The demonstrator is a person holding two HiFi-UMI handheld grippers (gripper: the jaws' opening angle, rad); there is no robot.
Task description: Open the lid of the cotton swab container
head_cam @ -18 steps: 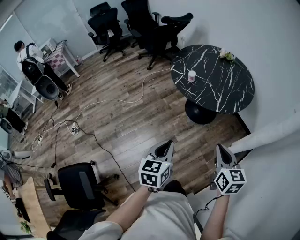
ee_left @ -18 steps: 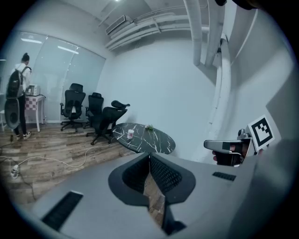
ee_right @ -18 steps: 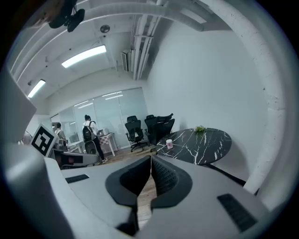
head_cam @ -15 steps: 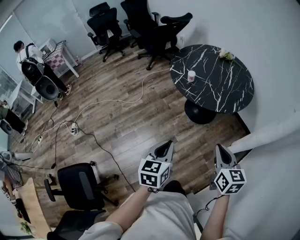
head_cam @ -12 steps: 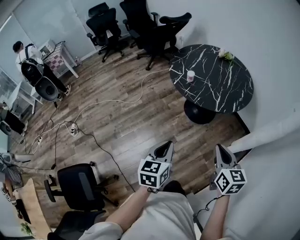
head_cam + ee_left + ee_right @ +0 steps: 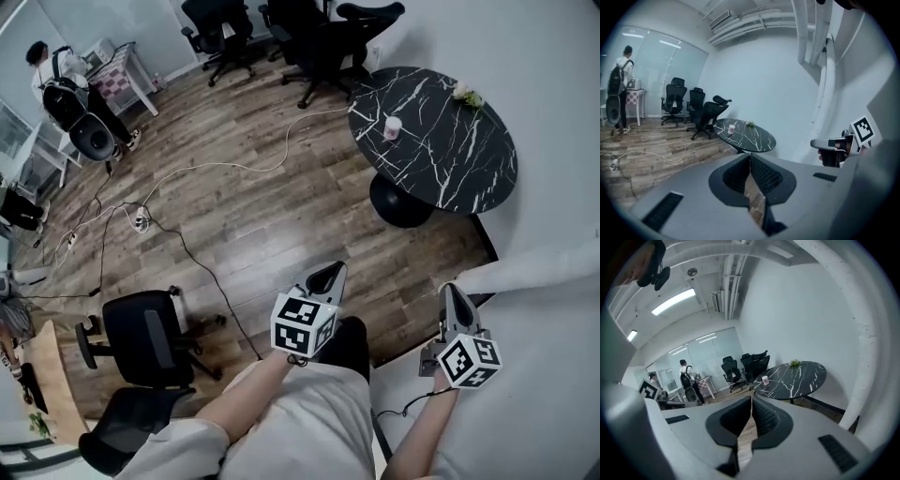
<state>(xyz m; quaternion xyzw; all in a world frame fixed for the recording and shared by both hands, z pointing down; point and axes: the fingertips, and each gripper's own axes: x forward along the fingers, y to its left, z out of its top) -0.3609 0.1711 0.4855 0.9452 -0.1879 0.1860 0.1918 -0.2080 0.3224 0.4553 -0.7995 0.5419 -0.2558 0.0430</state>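
Observation:
A small white and pink cotton swab container [image 6: 393, 127] stands upright on a round black marble table [image 6: 450, 164] far ahead; it also shows in the left gripper view [image 6: 731, 128] and the right gripper view [image 6: 765, 379]. My left gripper [image 6: 330, 274] is held low near my body, shut, nothing between its jaws. My right gripper [image 6: 453, 295] is beside it to the right, also shut and empty. Both are far from the table. In the left gripper view my left gripper [image 6: 750, 158] points toward the table; in the right gripper view so does my right gripper [image 6: 752, 401].
Black office chairs [image 6: 309, 33] stand behind the table, and another chair [image 6: 141, 342] is at my near left. Cables [image 6: 202, 173] and a power strip [image 6: 141, 221] lie on the wood floor. A person with a backpack [image 6: 61, 89] stands far left. A small plant [image 6: 466, 94] sits on the table.
The head view has shifted: the table and container now sit higher and slightly right in the frame. My right gripper sits a little lower. Both grippers remain shut.

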